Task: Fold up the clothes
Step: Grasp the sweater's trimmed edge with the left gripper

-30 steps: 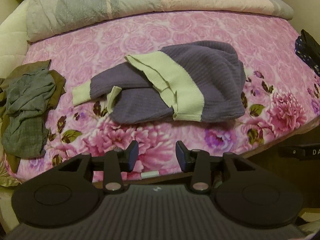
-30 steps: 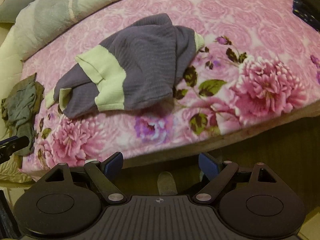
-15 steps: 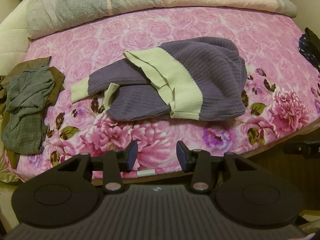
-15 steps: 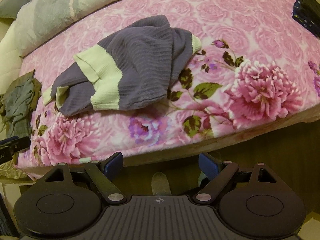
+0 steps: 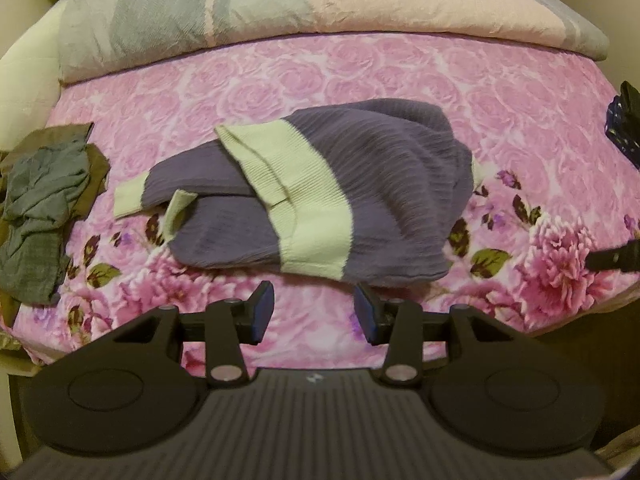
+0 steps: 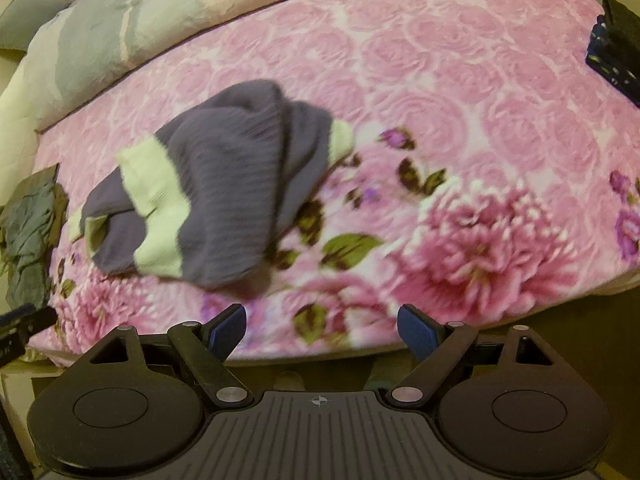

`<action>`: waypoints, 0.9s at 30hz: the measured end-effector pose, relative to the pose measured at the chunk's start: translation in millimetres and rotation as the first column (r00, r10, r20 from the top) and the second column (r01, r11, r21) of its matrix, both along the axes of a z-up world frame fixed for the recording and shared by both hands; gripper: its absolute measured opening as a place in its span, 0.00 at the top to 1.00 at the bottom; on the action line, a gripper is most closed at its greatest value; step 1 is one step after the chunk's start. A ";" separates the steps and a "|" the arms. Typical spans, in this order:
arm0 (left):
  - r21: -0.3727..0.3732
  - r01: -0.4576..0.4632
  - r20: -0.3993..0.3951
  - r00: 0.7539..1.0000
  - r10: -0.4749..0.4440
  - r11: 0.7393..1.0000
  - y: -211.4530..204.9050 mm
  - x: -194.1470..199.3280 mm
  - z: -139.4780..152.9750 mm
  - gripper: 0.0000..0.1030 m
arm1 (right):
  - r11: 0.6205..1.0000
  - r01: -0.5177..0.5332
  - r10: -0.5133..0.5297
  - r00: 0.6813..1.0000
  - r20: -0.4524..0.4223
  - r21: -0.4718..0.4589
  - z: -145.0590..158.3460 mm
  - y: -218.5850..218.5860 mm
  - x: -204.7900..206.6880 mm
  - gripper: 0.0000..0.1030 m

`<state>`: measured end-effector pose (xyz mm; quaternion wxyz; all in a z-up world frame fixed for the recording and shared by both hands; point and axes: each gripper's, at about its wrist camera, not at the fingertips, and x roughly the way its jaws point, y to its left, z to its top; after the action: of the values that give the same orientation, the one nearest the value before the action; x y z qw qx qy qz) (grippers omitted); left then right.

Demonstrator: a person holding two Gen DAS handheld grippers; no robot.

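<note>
Purple ribbed knit with pale green trim makes up the sweater (image 5: 360,188), which lies in a loose heap near the front middle of the bed, on the pink floral blanket (image 5: 360,68). Its condition is unfolded: the broad green hem band is turned over on top of the body, one sleeve runs out to the left and ends in a green cuff flat on the blanket, a second green cuff is curled beside it, and a further green edge shows at the right side of the heap. No squared edges or stacked layers are visible. A second item, a crumpled grey-green garment (image 5: 40,208), lies well apart at the left edge of the bed, likewise bunched and not folded. A dark patterned item (image 6: 616,44) sits at the far right edge; whether it is folded clothing cannot be determined. A rolled quilt (image 5: 280,4) occupies the back of the bed. The left gripper (image 5: 315,314) hangs just short of the sweater's near edge, jaws parted to a moderate gap with nothing between them. The right gripper (image 6: 322,326) is over the front edge of the bed, to the right of the sweater and near it, jaws spread wide and likewise empty; that view is blurred. Assessment: neither visible garment lies folded, so spreading, folding and setting aside of both appear outstanding.
</note>
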<state>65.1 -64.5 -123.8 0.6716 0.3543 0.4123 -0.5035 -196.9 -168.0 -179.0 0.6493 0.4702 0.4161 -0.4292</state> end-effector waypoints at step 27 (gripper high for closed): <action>0.275 0.516 0.241 0.780 -0.578 0.811 -78.4 -139.6 -160.8 0.41 | 0.953 0.263 -0.245 0.961 -0.124 0.150 -74.9 -25.7 -144.2 0.17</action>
<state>-74.5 -142.9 -284.6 0.5145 0.5978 0.2258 -0.5718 -341.1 -193.7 -253.9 0.5248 0.5489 0.4195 -0.4972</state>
